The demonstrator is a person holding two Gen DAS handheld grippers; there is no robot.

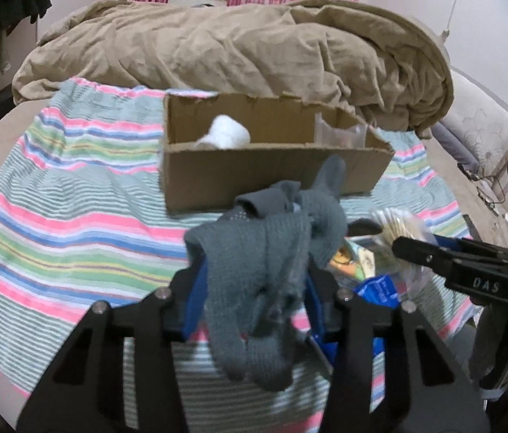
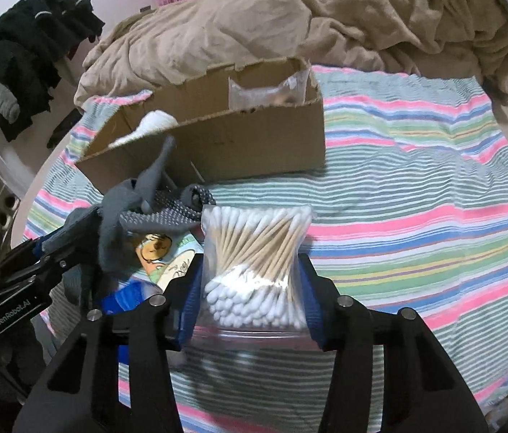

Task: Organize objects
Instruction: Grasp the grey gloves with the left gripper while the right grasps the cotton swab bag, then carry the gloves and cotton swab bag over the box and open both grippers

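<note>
In the left wrist view, the left hand-held gripper [image 1: 254, 288] pinches a bundle of grey gloves [image 1: 272, 274] between its blue pads, and the gloves hang over and below the fingers. I judge they are lifted to go into the cardboard box [image 1: 275, 173], which stands just beyond on the striped cloth [image 1: 73, 216] of the bed. A white roll [image 1: 228, 131] already lies in the left part of the box.

In the right wrist view, the right hand-held gripper [image 2: 250, 285] is closed on a clear bag of cotton swabs [image 2: 254, 263], held upright between the fingers. The box [image 2: 239, 144] is farther away, to the left.
</note>
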